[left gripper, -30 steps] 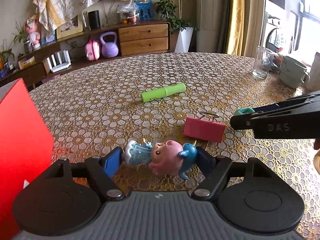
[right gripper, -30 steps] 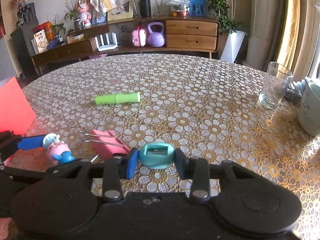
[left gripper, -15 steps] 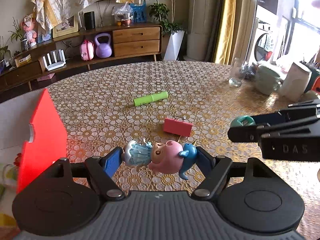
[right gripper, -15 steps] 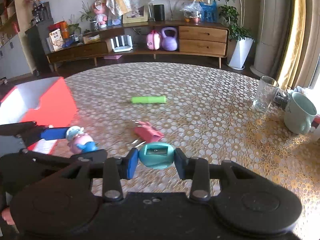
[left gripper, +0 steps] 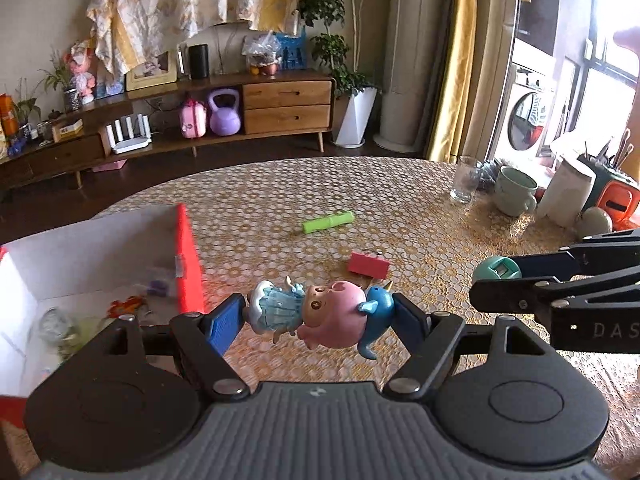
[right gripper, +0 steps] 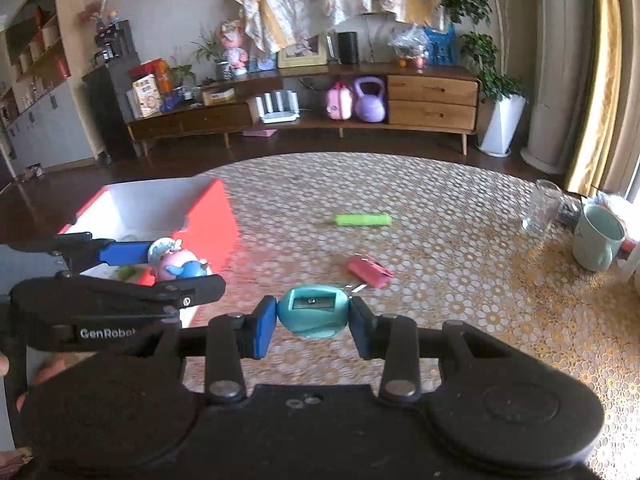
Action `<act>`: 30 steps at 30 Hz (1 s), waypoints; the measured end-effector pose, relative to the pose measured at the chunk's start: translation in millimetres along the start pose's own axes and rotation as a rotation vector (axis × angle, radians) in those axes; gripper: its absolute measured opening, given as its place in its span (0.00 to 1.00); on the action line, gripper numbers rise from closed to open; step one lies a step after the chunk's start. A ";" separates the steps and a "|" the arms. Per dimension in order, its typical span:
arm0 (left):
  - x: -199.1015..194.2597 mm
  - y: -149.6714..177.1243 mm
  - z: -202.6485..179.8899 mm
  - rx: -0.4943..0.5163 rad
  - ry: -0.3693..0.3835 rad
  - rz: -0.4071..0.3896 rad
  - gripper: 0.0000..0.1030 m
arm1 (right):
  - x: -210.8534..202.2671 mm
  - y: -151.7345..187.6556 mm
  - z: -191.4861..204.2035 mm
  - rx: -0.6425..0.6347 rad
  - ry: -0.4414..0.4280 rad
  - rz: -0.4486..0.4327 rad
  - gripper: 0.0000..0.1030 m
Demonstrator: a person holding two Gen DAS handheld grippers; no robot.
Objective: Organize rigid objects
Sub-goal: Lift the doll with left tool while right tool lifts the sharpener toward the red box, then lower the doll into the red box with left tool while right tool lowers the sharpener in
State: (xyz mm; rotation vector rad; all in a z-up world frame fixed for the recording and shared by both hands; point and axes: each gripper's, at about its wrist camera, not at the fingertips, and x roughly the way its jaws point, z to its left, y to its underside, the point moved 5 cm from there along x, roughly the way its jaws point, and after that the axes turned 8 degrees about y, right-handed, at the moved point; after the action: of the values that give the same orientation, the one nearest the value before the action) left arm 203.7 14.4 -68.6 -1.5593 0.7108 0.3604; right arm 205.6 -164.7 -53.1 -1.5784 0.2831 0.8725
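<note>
Figurine (left gripper: 320, 314) clamped in left tool (left gripper: 318, 316)

A wooden sideboard (left gripper: 286, 106) runs along the far wall at twelve o'clock, with a purple kettlebell (left gripper: 224, 114) and a pink little case (left gripper: 193, 120) side by side on its lower shelf. A white router (left gripper: 130, 136) stands to their left. A potted plant in a white planter (left gripper: 356, 114) sits just right of the drawers. Over at two o'clock, on the patterned tablecloth (left gripper: 420, 216), an empty glass (left gripper: 464, 184) stands near a pale green mug (left gripper: 514, 190) (handle facing right). Yellow curtains (left gripper: 460, 60) hang behind them.
</note>
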 end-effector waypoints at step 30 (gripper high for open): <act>-103.2 -1.4 173.0 -0.036 -0.166 -0.030 0.76 | 30.8 -49.0 181.0 -0.185 -0.149 -0.016 0.37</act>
State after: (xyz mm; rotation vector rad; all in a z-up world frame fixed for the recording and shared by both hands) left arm 158.2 206.1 -26.4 -1.5519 0.5546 0.4764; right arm 191.1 23.5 -31.1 -1.6728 0.0846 1.0222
